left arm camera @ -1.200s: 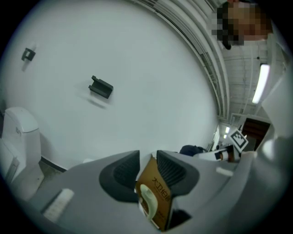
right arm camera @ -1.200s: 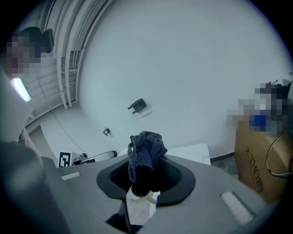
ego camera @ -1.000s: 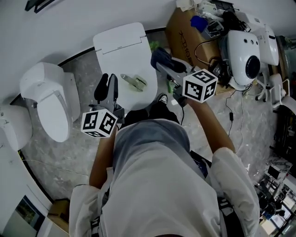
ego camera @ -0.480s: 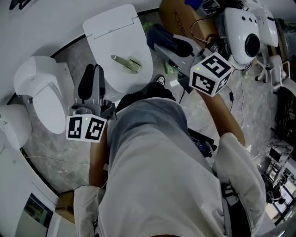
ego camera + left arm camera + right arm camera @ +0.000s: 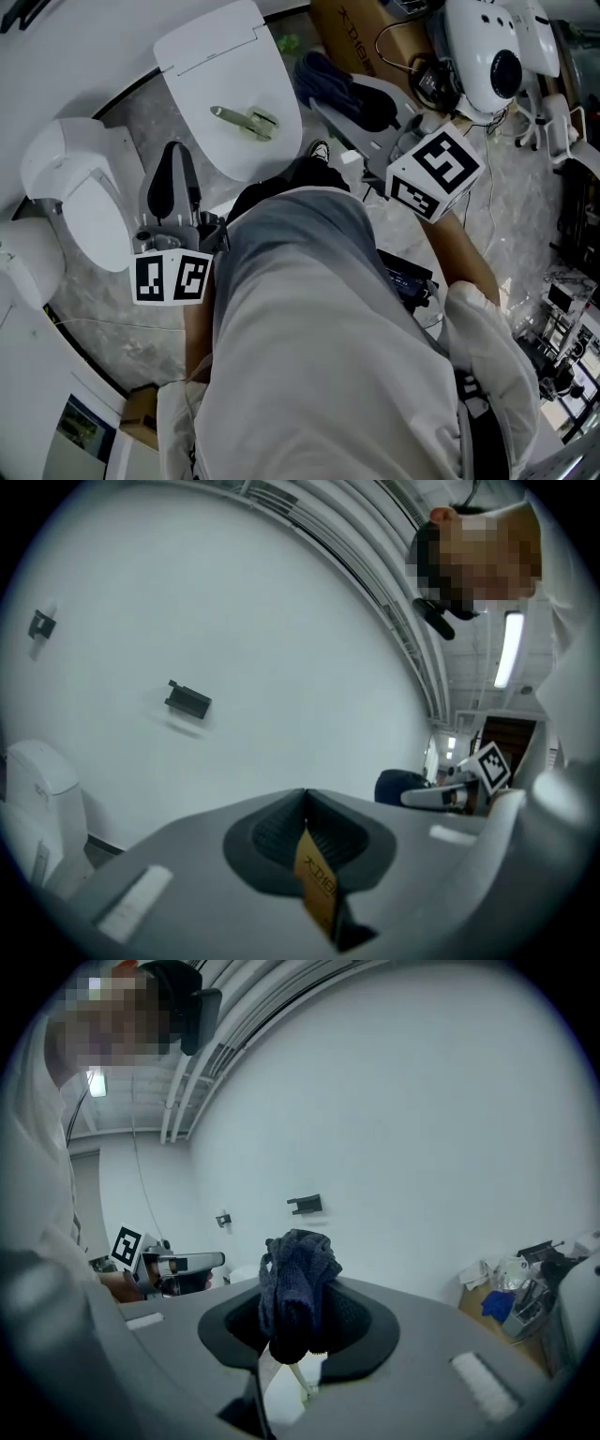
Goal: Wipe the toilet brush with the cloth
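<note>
A pale green toilet brush (image 5: 246, 120) lies on the closed lid of the white toilet (image 5: 202, 56) in the head view. My left gripper (image 5: 172, 180) is shut with nothing in it, held to the left of the toilet's front and tilted upward; in its own view the left gripper (image 5: 305, 829) faces a bare wall. My right gripper (image 5: 367, 101) is shut on a dark blue cloth (image 5: 330, 77), to the right of the toilet. The cloth (image 5: 298, 1274) bunches up out of the right gripper (image 5: 298, 1321) jaws. Neither gripper touches the brush.
A second white toilet (image 5: 80, 202) stands at the left. A cardboard box (image 5: 352, 28), cables and a white machine (image 5: 492, 56) crowd the floor at the right. A black bracket (image 5: 187, 699) hangs on the wall. The person's body hides the lower middle.
The left gripper has drawn back from the toilet lid, down and to the left. The right gripper with the cloth has shifted a little further right of the brush.
</note>
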Motion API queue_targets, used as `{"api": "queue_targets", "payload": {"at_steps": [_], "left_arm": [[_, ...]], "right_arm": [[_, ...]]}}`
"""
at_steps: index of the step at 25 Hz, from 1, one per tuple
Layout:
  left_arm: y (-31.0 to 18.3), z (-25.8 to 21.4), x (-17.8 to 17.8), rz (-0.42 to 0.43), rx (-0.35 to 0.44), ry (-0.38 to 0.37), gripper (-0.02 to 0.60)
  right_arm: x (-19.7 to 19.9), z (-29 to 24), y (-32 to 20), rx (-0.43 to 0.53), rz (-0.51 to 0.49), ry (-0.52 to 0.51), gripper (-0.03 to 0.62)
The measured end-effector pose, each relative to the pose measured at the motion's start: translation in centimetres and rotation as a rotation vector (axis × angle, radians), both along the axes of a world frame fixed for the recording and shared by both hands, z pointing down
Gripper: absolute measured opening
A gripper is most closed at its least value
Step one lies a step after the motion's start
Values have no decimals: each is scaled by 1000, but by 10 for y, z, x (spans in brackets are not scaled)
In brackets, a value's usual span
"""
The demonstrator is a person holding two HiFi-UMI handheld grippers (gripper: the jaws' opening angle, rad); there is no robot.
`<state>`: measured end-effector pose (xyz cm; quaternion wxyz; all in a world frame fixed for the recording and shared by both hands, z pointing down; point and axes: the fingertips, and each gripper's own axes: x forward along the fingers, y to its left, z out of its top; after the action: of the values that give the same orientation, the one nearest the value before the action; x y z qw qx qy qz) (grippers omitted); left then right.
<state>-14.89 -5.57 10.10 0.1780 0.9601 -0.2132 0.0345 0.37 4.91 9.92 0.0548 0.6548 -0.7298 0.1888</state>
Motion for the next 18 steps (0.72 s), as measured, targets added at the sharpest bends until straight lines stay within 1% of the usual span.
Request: {"api": "queue_targets", "payload": {"at_steps": [2,6,8,12,18], "left_arm": [[0,-1,-2,-16,11,-14,0],[-2,-11,-11,-61,91,-51,0],[-4,-11,-15,-77,112,-69,0],[-8,-9,-18,-93,124,-95,0],[-12,-12,-17,-93,129,-129,0]], "right_arm": [[-3,-3,6,10,15,15,103],[-8,-5,15,24,57,9,103],[-11,-4,15,27,76,8,101],[-12,1,10,17,91,19,100],[-7,2,9,-1,116,45,100]]}}
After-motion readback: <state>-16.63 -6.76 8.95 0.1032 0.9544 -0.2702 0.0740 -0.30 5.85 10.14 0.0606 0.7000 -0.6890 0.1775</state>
